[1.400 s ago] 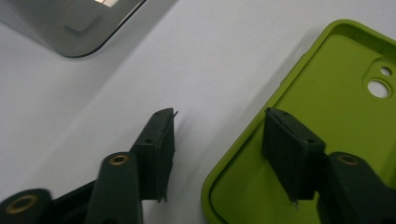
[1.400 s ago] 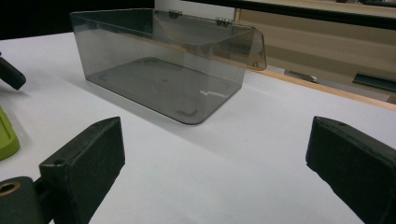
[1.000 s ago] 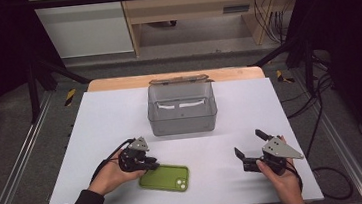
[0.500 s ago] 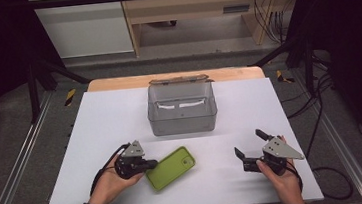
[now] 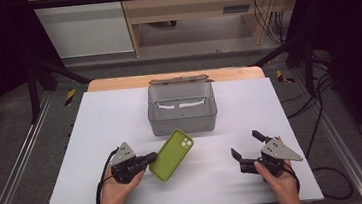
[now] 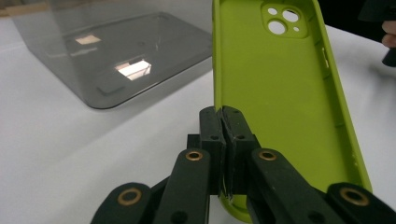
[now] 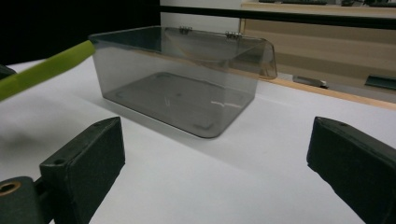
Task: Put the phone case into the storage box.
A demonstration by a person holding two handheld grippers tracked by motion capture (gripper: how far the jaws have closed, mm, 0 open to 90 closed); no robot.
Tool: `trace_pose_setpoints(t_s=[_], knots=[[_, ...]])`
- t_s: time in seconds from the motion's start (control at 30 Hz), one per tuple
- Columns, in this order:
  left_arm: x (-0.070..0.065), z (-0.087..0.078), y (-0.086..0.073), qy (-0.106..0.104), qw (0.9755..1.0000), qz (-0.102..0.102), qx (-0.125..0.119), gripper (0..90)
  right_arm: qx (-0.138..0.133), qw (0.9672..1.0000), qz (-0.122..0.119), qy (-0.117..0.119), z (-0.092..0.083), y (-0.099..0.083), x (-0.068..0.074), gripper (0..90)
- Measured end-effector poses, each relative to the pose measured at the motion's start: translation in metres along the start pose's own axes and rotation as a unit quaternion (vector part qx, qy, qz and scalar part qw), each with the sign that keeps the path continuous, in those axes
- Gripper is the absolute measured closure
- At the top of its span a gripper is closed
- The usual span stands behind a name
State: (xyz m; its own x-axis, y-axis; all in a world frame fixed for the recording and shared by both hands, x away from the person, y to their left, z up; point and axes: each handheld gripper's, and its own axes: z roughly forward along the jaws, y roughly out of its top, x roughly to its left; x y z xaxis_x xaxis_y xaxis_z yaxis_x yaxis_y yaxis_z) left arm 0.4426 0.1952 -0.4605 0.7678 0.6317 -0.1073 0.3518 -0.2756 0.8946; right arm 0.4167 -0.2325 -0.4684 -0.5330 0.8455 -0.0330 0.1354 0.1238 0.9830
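**Phone case pinched by its rim, box waiting open**

Because the white table (image 5: pixel 97 140) carries little else, the smoky transparent plastic box (image 5: pixel 182 109) at its far middle looks like the destination: it stands with its hinged lid (image 5: pixel 181 80) thrown back, so the inside is free to receive something from above. Just in front of its near wall hangs the lime-green phone case (image 5: pixel 172 154), tilted, its camera cut-out end toward the box and its hollow side up. It sits that way because the left gripper (image 5: pixel 150 158) has it by one thin side wall; in the left gripper view the pads (image 6: pixel 211 135) are pressed together on the rim of the case (image 6: pixel 275 93), a hold that lets the far end be swung up and over the box edge. My guess is that a grip this narrow could let the case pivot or slip. Off to the other side, the right gripper (image 5: pixel 246 145) rests low near the table edge with its jaws spread wide and nothing between them, apparently kept clear of the carrying hand's path.
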Motion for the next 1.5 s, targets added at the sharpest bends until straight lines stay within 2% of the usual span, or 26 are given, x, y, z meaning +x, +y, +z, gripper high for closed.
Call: trace_pose_setpoints(t_s=[0.07, 0.1, 0.17, 0.27, 0.4, 0.5, 0.67, 0.73, 0.77, 0.8, 0.9, 0.93, 1.0, 1.13, 1.2, 1.27, 1.3, 1.33, 1.37, 1.4, 1.5], knots=[[-0.001, 0.001, -0.001, 0.005, 1.0000, 0.000, -0.004, 88.3, -0.003, 0.9999, 0.011, 0.005, 0.001, 0.001, 0.002, 4.3], [-0.003, 0.001, -0.001, 0.015, 0.9999, 0.001, -0.008, 88.3, -0.003, 0.9999, 0.011, 0.005, 0.001, 0.001, 0.002, 4.3], [-0.005, 0.000, -0.001, 0.027, 0.9994, -0.004, -0.021, 88.3, -0.010, 0.9994, 0.032, 0.010, 0.003, 0.002, 0.005, 4.4], [-0.008, -0.003, -0.002, 0.040, 0.9978, -0.020, -0.048, 88.3, -0.011, 0.9979, 0.061, 0.018, 0.007, 0.004, 0.013, 4.0], [-0.007, -0.009, -0.002, 0.044, 0.9958, -0.036, -0.071, 88.3, -0.008, 0.9956, 0.084, 0.040, 0.013, 0.012, 0.026, 3.8], [-0.004, -0.016, -0.001, 0.052, 0.9931, -0.049, -0.093, 88.3, -0.007, 0.9935, 0.093, 0.064, 0.020, 0.020, 0.042, 3.6], [0.000, -0.025, -0.002, 0.061, 0.9893, -0.062, -0.117, 88.3, 0.008, 0.9909, 0.084, 0.105, 0.035, 0.035, 0.068, 3.6], [0.001, -0.027, -0.002, 0.062, 0.9887, -0.065, -0.120, 88.3, 0.009, 0.9883, 0.093, 0.120, 0.039, 0.040, 0.078, 3.6], [0.002, -0.028, -0.002, 0.062, 0.9883, -0.067, -0.122, 88.3, 0.009, 0.9883, 0.093, 0.120, 0.039, 0.040, 0.078, 3.6], [0.002, -0.028, -0.003, 0.064, 0.9876, -0.071, -0.124, 88.3, 0.010, 0.9858, 0.104, 0.132, 0.044, 0.044, 0.086, 3.9], [0.003, -0.030, -0.003, 0.062, 0.9852, -0.083, -0.136, 88.3, 0.014, 0.9839, 0.109, 0.141, 0.049, 0.046, 0.093, 4.0], [0.004, -0.032, -0.004, 0.063, 0.9850, -0.085, -0.136, 88.3, 0.017, 0.9824, 0.111, 0.149, 0.054, 0.049, 0.101, 4.1], [0.004, -0.033, -0.005, 0.063, 0.9836, -0.091, -0.142, 88.3, 0.016, 0.9823, 0.110, 0.151, 0.055, 0.051, 0.104, 4.1], [0.005, -0.035, -0.006, 0.064, 0.9806, -0.107, -0.152, 88.3, 0.006, 0.9792, 0.120, 0.164, 0.064, 0.060, 0.122, 4.9], [0.006, -0.035, -0.006, 0.063, 0.9803, -0.108, -0.153, 88.3, 0.003, 0.9790, 0.119, 0.165, 0.066, 0.061, 0.125, 4.9], [0.006, -0.036, -0.007, 0.065, 0.9783, -0.116, -0.158, 88.3, -0.001, 0.9788, 0.122, 0.164, 0.071, 0.061, 0.134, 5.6], [0.006, -0.036, -0.007, 0.065, 0.9783, -0.116, -0.158, 88.3, -0.004, 0.9788, 0.124, 0.163, 0.073, 0.061, 0.137, 6.0], [0.005, -0.037, -0.007, 0.067, 0.9767, -0.123, -0.162, 88.3, -0.007, 0.9791, 0.125, 0.160, 0.074, 0.061, 0.139, 6.1], [0.005, -0.037, -0.007, 0.067, 0.9767, -0.123, -0.162, 88.3, -0.010, 0.9793, 0.126, 0.158, 0.076, 0.061, 0.142, 6.3], [0.005, -0.037, -0.008, 0.068, 0.9751, -0.130, -0.166, 88.3, -0.014, 0.9792, 0.130, 0.156, 0.077, 0.062, 0.144, 6.7], [0.005, -0.038, -0.008, 0.070, 0.9736, -0.136, -0.169, 88.3, -0.026, 0.9800, 0.132, 0.147, 0.080, 0.062, 0.151, 8.0]])
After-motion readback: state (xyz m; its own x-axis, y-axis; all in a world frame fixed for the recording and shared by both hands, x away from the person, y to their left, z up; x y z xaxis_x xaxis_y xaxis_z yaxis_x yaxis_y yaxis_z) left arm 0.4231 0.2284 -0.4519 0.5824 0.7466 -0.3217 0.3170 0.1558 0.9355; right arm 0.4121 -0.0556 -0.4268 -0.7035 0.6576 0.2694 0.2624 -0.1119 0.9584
